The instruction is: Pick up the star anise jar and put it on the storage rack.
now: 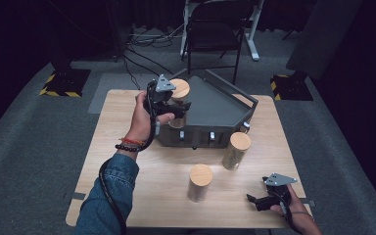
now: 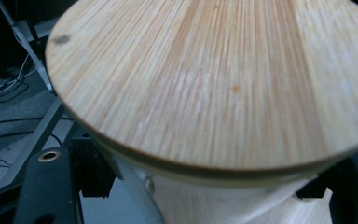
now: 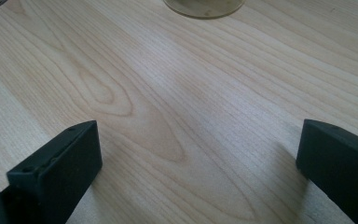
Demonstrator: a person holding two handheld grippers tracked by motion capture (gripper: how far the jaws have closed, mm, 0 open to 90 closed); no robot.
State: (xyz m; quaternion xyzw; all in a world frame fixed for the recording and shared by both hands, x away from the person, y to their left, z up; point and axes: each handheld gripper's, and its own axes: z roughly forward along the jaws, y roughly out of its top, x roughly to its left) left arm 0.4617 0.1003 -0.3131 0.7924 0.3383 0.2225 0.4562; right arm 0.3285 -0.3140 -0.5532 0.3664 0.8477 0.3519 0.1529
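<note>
My left gripper (image 1: 180, 109) is shut on a glass jar with a round wooden lid (image 1: 179, 88) and holds it above the left rear corner of a dark grey tray (image 1: 215, 105). In the left gripper view the lid (image 2: 214, 79) looms close, and the jar body sits between the black jaws of the left gripper (image 2: 205, 198). Two more lidded jars stand on the wooden table (image 1: 142, 196), one in the middle (image 1: 199, 182) and one by the tray's front right corner (image 1: 236, 150). My right gripper (image 1: 254, 199) rests open near the table's front right, its jaws wide apart over bare wood (image 3: 200, 140).
A jar's base (image 3: 204, 7) shows at the top edge of the right gripper view. Behind the table stand a black folding chair (image 1: 215, 29), loose floor cables (image 1: 142, 54) and two yellow-and-black striped stand bases (image 1: 61, 83) (image 1: 289, 85).
</note>
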